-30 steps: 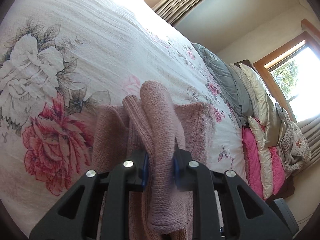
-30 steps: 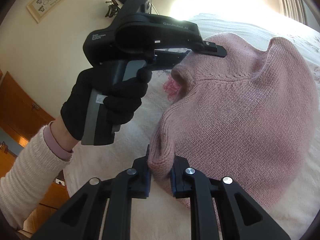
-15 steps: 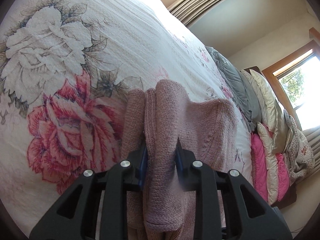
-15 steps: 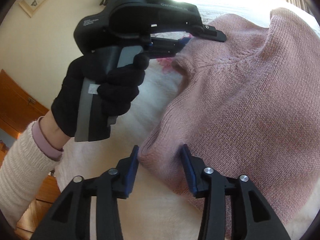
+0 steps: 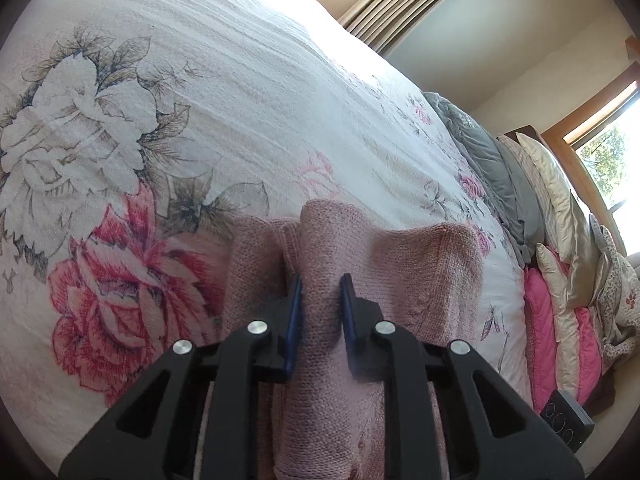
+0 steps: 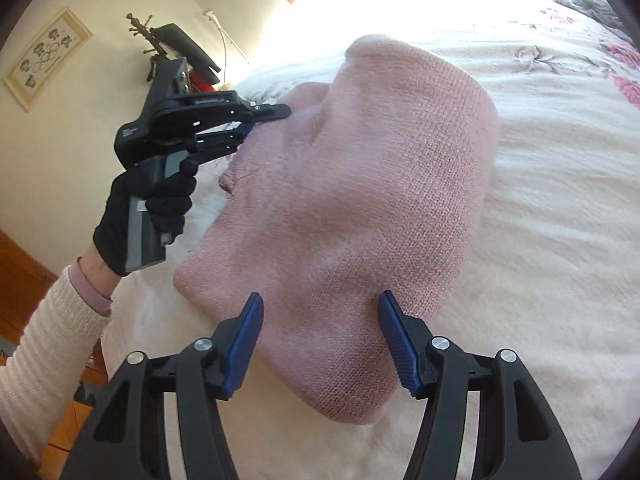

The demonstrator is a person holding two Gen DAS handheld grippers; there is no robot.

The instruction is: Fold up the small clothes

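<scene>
Pinching 1 bunched edge of the pink knitted garment (image 5: 320,264), left gripper (image 5: 320,300) anchors it on the floral bedspread (image 5: 200,100); right gripper (image 6: 320,320) jaws spread, hovering empty above.

- A bedroom in a home.
- Big bed (image 5: 248,92) with a white cover full of pink and grey flowers.
- Pillows (image 5: 552,216) piled up at one end.
- Window (image 5: 604,152) with a wood frame, trees outside.
- Framed picture (image 6: 48,56) on the wall.
- Coat stand (image 6: 150,46) in the corner.
</scene>
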